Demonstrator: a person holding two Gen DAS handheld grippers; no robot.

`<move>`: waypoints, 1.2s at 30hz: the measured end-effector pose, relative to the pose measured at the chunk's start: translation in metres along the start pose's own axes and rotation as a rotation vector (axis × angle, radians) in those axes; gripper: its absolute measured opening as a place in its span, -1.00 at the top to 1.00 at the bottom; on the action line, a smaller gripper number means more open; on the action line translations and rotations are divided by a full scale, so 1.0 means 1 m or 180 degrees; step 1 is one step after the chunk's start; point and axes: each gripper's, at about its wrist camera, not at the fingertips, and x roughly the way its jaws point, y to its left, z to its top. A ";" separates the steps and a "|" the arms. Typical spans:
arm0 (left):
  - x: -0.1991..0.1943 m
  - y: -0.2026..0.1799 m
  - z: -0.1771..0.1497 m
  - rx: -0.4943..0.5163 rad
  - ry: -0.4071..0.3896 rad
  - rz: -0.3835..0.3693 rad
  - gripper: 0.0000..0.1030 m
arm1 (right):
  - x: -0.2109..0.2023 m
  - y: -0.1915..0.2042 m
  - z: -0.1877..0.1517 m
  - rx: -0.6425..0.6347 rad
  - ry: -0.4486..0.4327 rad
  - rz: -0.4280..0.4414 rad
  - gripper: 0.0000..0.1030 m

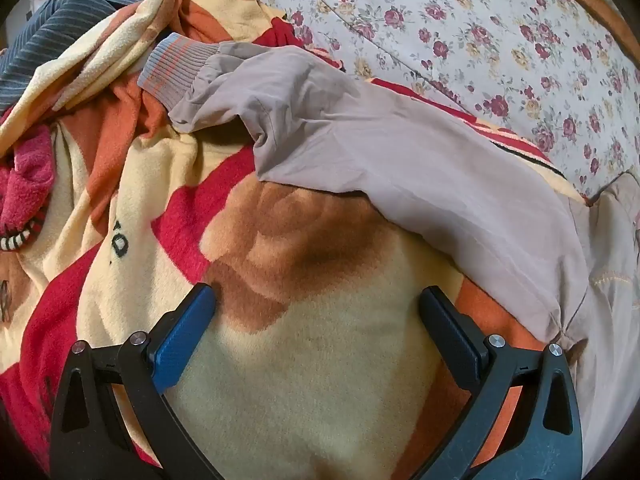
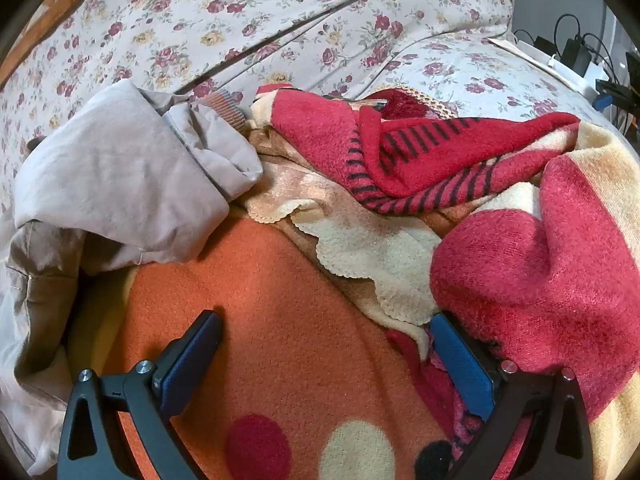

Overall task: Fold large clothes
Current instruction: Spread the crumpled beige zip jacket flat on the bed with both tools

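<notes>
While both fingers (image 1: 448, 320) gape, jacket (image 1: 400, 152) lies beyond, seemingly untouched.

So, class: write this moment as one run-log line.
stage: before grasp | left gripper: open over fleece blanket | right gripper: open over blanket | grey jacket: unfolded on blanket

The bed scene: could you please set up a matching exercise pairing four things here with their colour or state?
Things:
1. jacket sleeve
2. bedsheet
3. left gripper
4. cuff

Descriptions:
A. floral print
B. ribbed grey with orange stripes
C. plain grey, lying across the blanket
D. fingers wide apart, holding nothing

Pairs: 1-C, 2-A, 3-D, 4-B
</notes>
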 end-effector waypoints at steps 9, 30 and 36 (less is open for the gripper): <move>-0.001 0.003 -0.002 0.0006 -0.0012 -0.0019 -0.99 | 0.001 0.000 0.000 -0.0001 0.0003 -0.0001 -1.00; -0.074 -0.030 -0.035 0.0377 -0.0374 -0.0127 -0.99 | -0.102 0.024 -0.043 -0.0230 -0.0017 0.0289 -1.00; -0.099 -0.033 -0.044 0.0449 -0.0446 -0.0129 -0.99 | -0.158 0.061 -0.071 -0.0515 0.0074 0.0735 -1.00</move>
